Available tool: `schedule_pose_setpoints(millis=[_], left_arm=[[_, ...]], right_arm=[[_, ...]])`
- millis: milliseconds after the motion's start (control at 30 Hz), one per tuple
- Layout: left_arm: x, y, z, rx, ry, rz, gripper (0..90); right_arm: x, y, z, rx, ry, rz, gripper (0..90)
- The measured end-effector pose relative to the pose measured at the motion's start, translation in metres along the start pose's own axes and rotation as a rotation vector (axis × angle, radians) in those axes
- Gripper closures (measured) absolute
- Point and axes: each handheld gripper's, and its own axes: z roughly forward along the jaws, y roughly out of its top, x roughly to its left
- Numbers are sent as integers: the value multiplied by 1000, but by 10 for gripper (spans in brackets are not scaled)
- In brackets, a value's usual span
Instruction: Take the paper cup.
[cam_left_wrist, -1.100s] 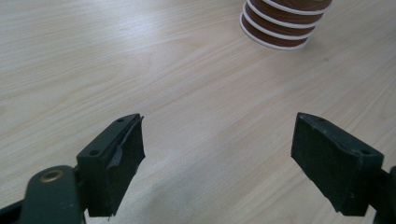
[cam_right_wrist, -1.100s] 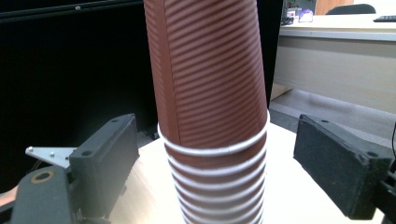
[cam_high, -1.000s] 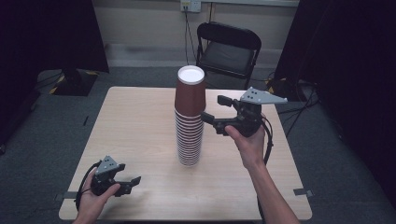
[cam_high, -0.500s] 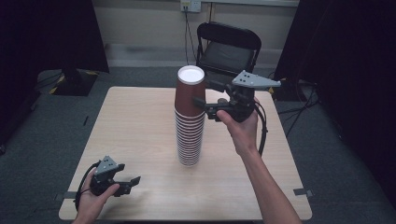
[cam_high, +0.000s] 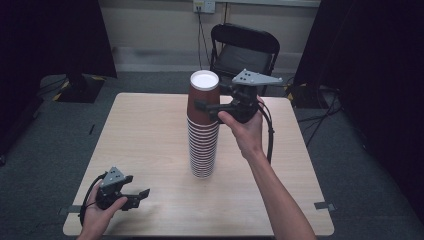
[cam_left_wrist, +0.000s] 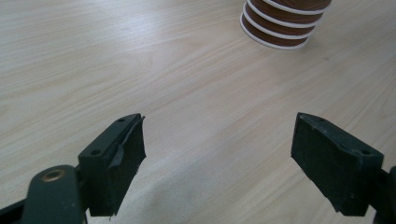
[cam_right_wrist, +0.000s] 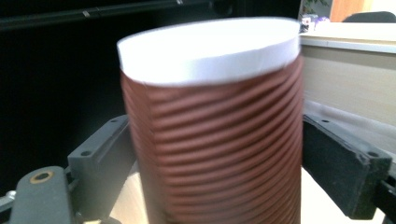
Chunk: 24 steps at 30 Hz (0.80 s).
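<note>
Cups, a tall brown stack (cam_high: 202, 127) of them, stand mid-counter (cam_high: 150, 130), and everything hangs off that tower. Well off to its near left, the left claw (cam_high: 141, 195) sits low by the counter's near edge, jaws spread wide with bare wood between them; in the left gripper view, the stack's foot (cam_left_wrist: 284, 25) shows well beyond the tips. At the tower's top, the upside-down top cup (cam_right_wrist: 212, 126) sits between the right claw's (cam_high: 201, 105) two jaws. They flank it closely on both sides, but whether the pads actually press I cannot tell. Behind the stack, beyond the counter's far edge, stands a black folding chair (cam_high: 243, 47).
</note>
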Motion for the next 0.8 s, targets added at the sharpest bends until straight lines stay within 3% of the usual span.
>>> schedule_pose_setpoints(millis=[233,533,667,800], left_arm=[[1,0,0,-5,-1,-10,175],[1,0,-1,-7,2,-14,175],[1,-1,-1,-5,2,-14,175],[1,-1,-1,-6,3,-14,175]], right_arm=[[-3,-14,12,25,-4,13,112],[-2,-23,18,41,-23,-14,96],[2,-23,20,68,-48,-58,92],[1,-24,22,71,-48,-54,88]])
